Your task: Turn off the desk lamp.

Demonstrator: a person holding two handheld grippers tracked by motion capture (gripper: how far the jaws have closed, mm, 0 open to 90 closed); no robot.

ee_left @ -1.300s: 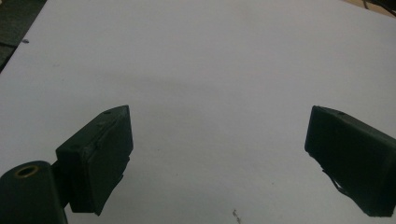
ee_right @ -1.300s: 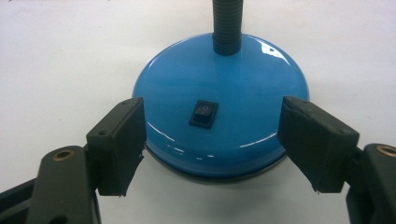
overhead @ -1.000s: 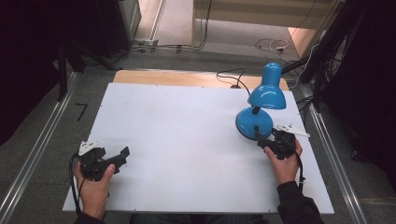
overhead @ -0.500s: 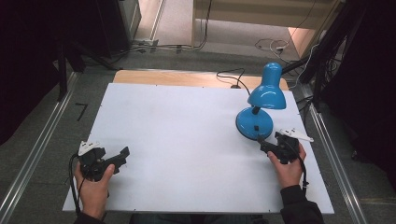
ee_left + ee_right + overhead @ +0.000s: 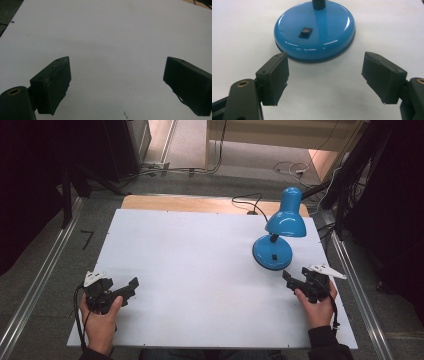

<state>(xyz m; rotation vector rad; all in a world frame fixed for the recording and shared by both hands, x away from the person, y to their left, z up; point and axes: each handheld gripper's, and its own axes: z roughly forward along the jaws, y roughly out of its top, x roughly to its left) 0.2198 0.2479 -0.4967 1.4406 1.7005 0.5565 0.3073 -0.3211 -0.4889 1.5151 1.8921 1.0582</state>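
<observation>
A blue desk lamp stands at the right of the white table, its round base carrying a small black switch. My right gripper is open just in front of the base, a short gap away, with nothing between its jaws. In the right gripper view the right gripper faces the base, and its fingers stand wide apart. My left gripper rests open at the table's front left, held in a hand. In the left gripper view the left gripper has bare table between its jaws.
The lamp's black cable runs off the table's far edge over a wooden board. Metal rails flank the table on both sides. Dark equipment and loose cables lie on the floor beyond.
My right gripper has drawn back from the lamp base, toward the table's front right. The left gripper has not moved.
</observation>
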